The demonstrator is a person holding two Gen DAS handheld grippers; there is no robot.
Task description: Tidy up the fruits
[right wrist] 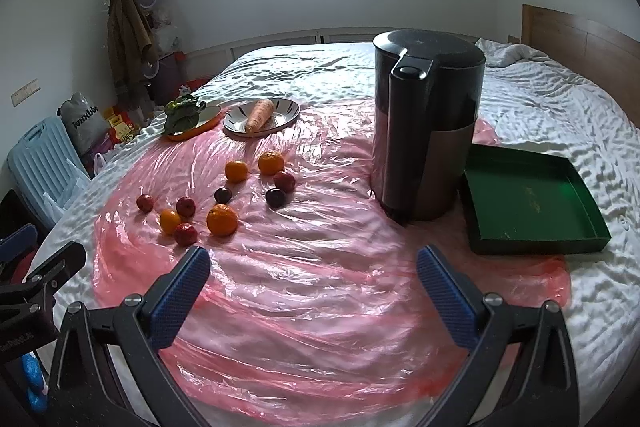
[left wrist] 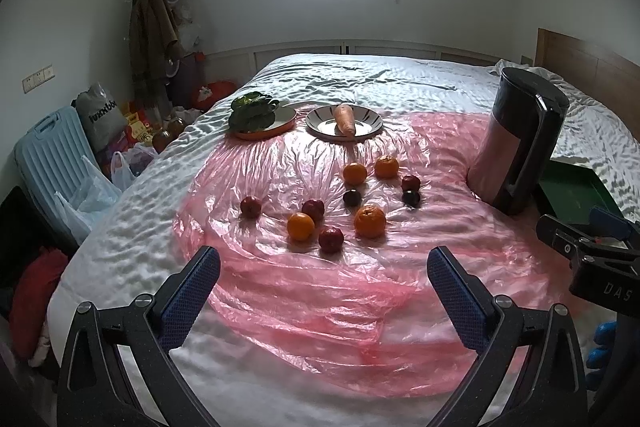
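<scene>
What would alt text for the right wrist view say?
Open right gripper above pink plastic sheet on a bed; oranges and dark red fruits scattered ahead left, a black kettle and empty green tray right.

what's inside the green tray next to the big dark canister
The square green tray looks empty: only its bare green floor with faint markings shows. The tall dark cylindrical canister hides none of it here; the near wall hides a thin strip.

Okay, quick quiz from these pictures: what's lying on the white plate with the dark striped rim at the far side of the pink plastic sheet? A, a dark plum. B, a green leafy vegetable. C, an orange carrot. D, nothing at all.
C: the orange carrot lies across the white striped plate, while the green leafy vegetable sits on the neighbouring orange-rimmed dish.
</scene>
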